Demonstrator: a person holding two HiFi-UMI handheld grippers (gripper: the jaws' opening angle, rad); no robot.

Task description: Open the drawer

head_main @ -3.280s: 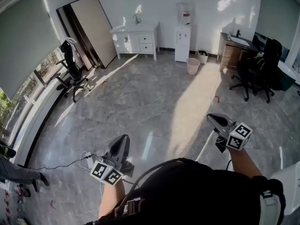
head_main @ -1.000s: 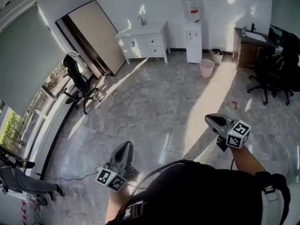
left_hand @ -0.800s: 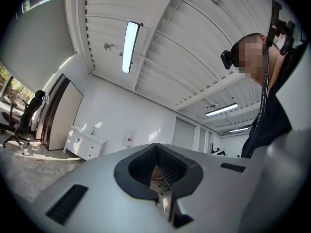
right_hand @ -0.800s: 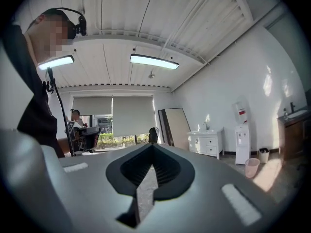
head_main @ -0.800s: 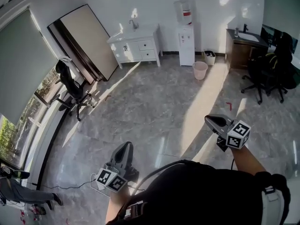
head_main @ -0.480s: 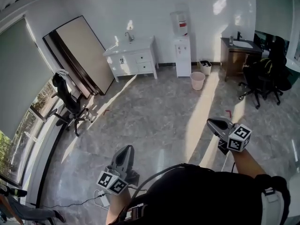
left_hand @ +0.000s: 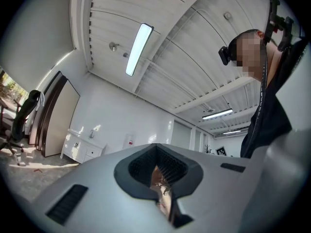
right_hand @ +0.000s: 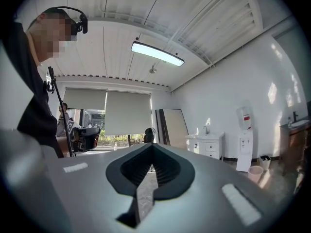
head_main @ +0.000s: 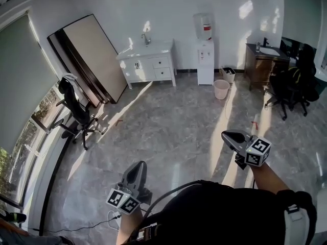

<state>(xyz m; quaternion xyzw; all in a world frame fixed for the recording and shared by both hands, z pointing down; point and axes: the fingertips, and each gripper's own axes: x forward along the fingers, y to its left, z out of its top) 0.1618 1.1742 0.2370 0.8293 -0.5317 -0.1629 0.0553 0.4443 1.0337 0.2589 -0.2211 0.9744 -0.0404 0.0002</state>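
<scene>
Left gripper (head_main: 137, 167) sits low in the head view, next to the person's dark top (head_main: 214, 213). Its jaws are pressed together and hold nothing; its own view shows just a thin seam between them. Right gripper (head_main: 228, 136) is out on the other side, a touch higher in the picture. It too is closed up empty, pointing across the room.

Beneath them lies a grey marbled floor (head_main: 168, 121) striped with sunlight, and a white power strip (head_main: 115, 219) on a black cable lies by the left one. Further out on the left, a black office chair (head_main: 76, 111) stands by the window. On the right, more black chairs (head_main: 288, 83) sit beside a dark wooden washstand (head_main: 260, 63).

And at the far wall, well apart from both grippers: a pink bin (head_main: 221, 89), a water dispenser (head_main: 205, 47) and big boards (head_main: 89, 55) leaning. Between the boards and the dispenser stands the white sink cabinet (head_main: 138, 68), its two drawers (head_main: 162, 63) stacked at the right end, both looking shut.
</scene>
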